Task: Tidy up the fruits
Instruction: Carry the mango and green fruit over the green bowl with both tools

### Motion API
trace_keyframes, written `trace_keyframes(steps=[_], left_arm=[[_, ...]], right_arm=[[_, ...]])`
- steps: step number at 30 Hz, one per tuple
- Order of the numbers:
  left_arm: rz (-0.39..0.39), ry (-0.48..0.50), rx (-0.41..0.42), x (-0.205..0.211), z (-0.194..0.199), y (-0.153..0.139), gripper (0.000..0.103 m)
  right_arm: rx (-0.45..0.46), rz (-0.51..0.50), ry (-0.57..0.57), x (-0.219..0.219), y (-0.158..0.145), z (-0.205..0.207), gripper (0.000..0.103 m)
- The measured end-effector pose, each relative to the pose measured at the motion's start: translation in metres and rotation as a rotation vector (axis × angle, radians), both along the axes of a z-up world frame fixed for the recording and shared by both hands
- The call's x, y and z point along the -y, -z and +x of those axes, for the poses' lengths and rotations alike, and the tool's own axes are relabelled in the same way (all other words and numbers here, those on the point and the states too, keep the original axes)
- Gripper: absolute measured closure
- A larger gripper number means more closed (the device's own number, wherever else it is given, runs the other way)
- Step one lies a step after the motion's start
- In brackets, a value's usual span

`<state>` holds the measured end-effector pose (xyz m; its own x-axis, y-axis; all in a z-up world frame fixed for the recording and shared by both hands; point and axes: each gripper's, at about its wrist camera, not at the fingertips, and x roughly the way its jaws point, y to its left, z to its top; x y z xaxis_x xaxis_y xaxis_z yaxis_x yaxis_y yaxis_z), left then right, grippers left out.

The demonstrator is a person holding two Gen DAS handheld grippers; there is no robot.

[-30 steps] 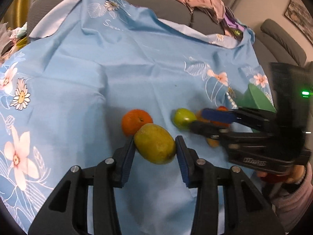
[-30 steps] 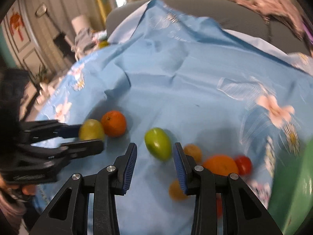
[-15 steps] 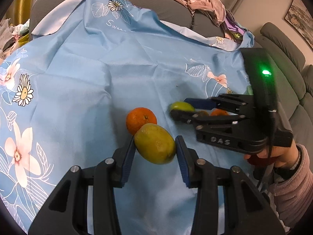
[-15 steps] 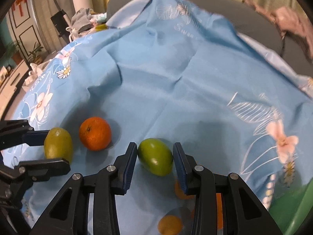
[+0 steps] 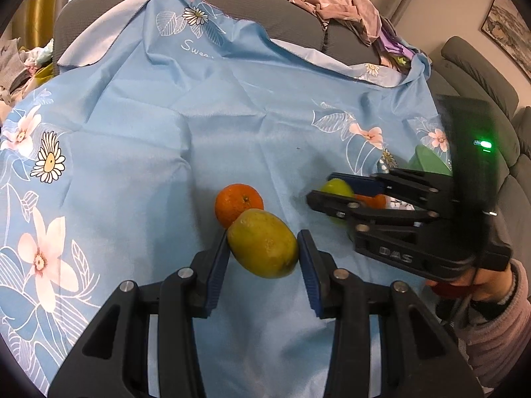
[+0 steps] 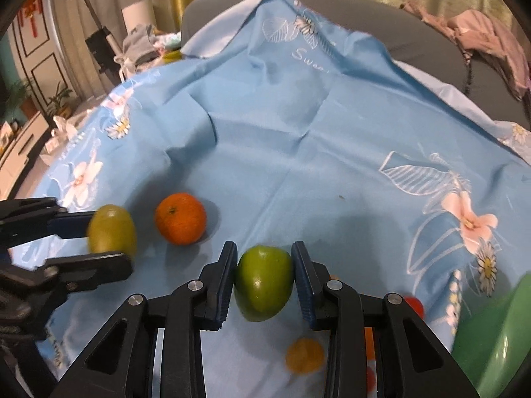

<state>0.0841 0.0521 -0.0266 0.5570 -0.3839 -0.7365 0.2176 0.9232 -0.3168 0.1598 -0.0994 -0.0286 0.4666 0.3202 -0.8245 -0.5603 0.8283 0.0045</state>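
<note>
My left gripper (image 5: 264,255) is shut on a yellow-green mango (image 5: 263,247), held just above the blue flowered cloth (image 5: 166,132). It also shows in the right wrist view (image 6: 112,230). An orange (image 5: 238,202) lies on the cloth right behind it, also in the right wrist view (image 6: 181,218). My right gripper (image 6: 265,278) is shut on a green fruit (image 6: 264,282) and holds it off the cloth; the left wrist view shows that fruit (image 5: 337,188) between the right fingers.
A green bowl (image 6: 497,331) sits at the right edge, also in the left wrist view (image 5: 428,159). Small orange fruits (image 6: 305,355) and a red one (image 6: 413,305) lie below my right gripper. Sofa back and clothes (image 5: 345,3) are behind.
My right gripper closed on the green fruit and lifted it, pulling back toward the right. My left gripper stayed shut on the mango, barely moving.
</note>
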Motion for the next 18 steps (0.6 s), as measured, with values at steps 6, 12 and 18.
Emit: trace_keyframes(steps=[6, 12, 18], left_arm=[[0.01, 0.006, 0.011, 0.008, -0.013, -0.008, 0.061], [0.01, 0.015, 0.016, 0.018, -0.031, -0.015, 0.061], [0.006, 0.026, 0.024, 0.031, -0.046, -0.022, 0.061]], right_arm=[[0.043, 0.05, 0.026, 0.017, -0.022, -0.031, 0.067], [0.086, 0.087, 0.079, 0.04, -0.037, -0.061, 0.067], [0.114, 0.116, 0.12, 0.059, -0.047, -0.082, 0.067]])
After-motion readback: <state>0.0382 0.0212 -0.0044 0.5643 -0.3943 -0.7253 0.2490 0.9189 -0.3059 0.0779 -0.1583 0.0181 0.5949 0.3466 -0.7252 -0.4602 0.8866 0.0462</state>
